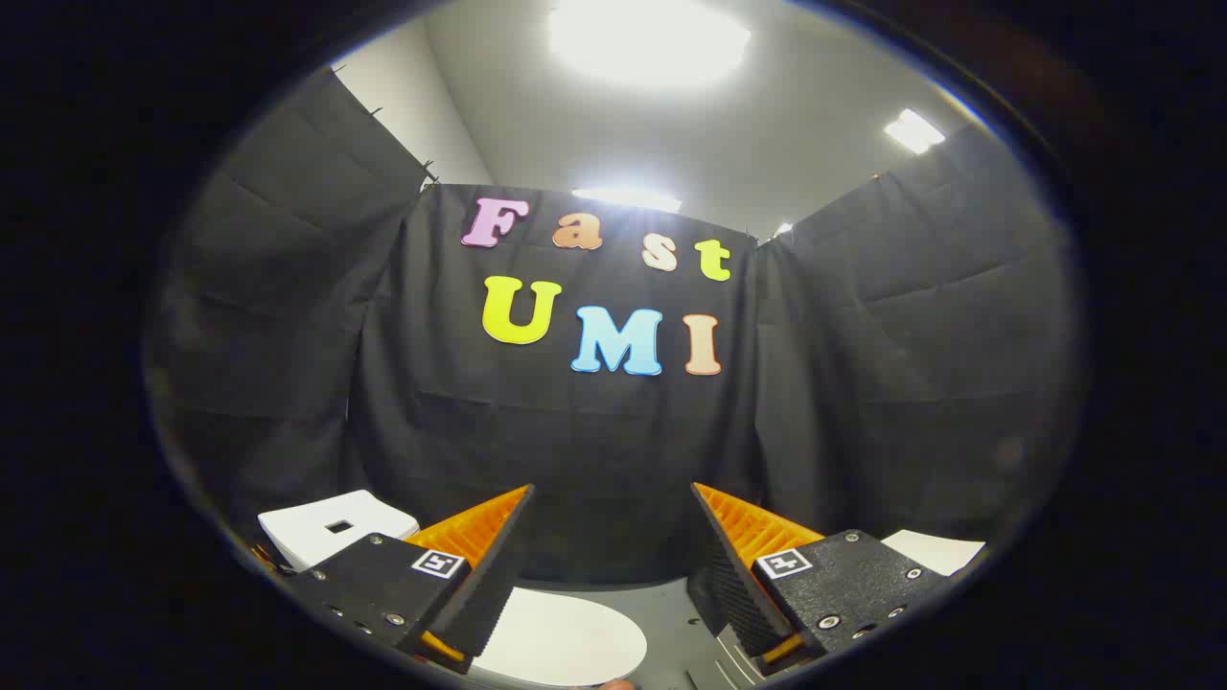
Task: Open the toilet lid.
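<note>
The gripper (612,508) has its fingers spread wide and holds nothing. The white toilet lid (561,640) lies flat and closed, low between the fingers. I think the lifting has not begun.

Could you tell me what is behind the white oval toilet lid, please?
Behind the white oval toilet lid, grey floor runs to the black cloth wall. The open claw holds nothing, and its fingers cover the lid's left edge.
</note>
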Demonstrator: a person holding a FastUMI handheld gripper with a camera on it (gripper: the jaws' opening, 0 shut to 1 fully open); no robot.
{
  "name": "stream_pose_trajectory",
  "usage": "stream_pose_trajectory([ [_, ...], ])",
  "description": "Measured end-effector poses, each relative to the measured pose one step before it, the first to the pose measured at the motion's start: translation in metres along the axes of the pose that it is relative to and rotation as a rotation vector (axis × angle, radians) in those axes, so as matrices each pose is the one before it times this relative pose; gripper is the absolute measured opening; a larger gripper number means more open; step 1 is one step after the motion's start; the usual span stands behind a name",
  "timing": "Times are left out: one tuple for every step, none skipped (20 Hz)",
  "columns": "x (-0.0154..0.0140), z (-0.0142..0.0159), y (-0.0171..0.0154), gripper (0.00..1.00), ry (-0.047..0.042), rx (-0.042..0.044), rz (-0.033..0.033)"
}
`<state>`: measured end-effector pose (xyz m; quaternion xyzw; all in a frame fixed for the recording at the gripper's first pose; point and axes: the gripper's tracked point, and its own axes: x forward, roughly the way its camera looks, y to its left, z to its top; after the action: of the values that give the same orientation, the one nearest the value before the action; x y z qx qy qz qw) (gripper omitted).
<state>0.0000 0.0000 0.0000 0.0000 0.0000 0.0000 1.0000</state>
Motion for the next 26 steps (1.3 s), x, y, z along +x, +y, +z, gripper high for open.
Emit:
stream_pose_trajectory([
  [-0.00079,-0.00151,-0.00799,0.95,0.00133,0.00257,-0.01604],
  [-0.00113,-0.00384,-0.00842,0.95,0.00907,0.00150,-0.01640],
  [-0.00079,-0.00251,-0.00624,0.94,0.00757,0.00007,-0.01314],
  [-0.00039,-0.00165,-0.00605,0.95,0.00569,0.00076,-0.01497],
  [-0.00051,-0.00143,-0.00407,0.95,0.00520,0.00228,-0.00831],
  [-0.00101,-0.00227,-0.00269,0.95,0.00457,0.00139,-0.00591],
  [0.00014,-0.00120,-0.00288,0.95,0.00478,-0.00159,-0.00587],
  [0.00064,-0.00042,-0.00311,0.95,0.00195,-0.00490,-0.00668],
  [-0.00045,0.00042,-0.00229,0.95,0.00126,-0.00616,-0.00408],
  [-0.00019,-0.00135,-0.00206,0.95,0.00020,-0.00543,-0.00331],
  [0.00032,0.00061,-0.00235,0.95,0.00185,-0.00358,-0.00481],
  [-0.00075,-0.00022,-0.00118,0.95,-0.00076,0.00096,-0.00385],
  [-0.00008,0.00163,-0.00067,0.95,-0.00326,0.00633,-0.00049],
  [-0.00112,0.00112,0.00032,0.94,-0.00439,0.00944,0.00339],
  [-0.00048,0.00133,0.00043,0.94,-0.00394,0.00632,0.00257],
  [0.00020,-0.00034,-0.00104,0.95,-0.00312,0.00210,0.00026],
  [0.00023,0.00098,-0.00069,0.95,-0.00284,-0.00415,-0.00157],
  [0.00024,-0.00092,0.00009,0.95,0.00101,-0.00640,-0.00059],
  [0.00008,-0.00047,-0.00062,0.95,0.00110,-0.00456,-0.00173],
  [-0.00006,-0.00048,0.00009,0.95,0.00200,-0.00252,-0.00026],
  [-0.00018,-0.00013,0.00069,0.95,0.00301,0.00005,0.00195],
  [0.00017,0.00015,-0.00019,0.95,0.00026,-0.00042,-0.00093],
  [-0.00015,0.00067,-0.00065,0.95,0.00016,-0.00073,-0.00129],
  [-0.00002,-0.00051,0.00018,0.95,-0.00023,-0.00001,0.00047],
  [-0.00059,0.00090,0.00002,0.95,-0.00264,0.00210,0.00046],
  [0.00079,0.00027,0.00092,0.95,-0.00202,0.00396,0.00145],
])
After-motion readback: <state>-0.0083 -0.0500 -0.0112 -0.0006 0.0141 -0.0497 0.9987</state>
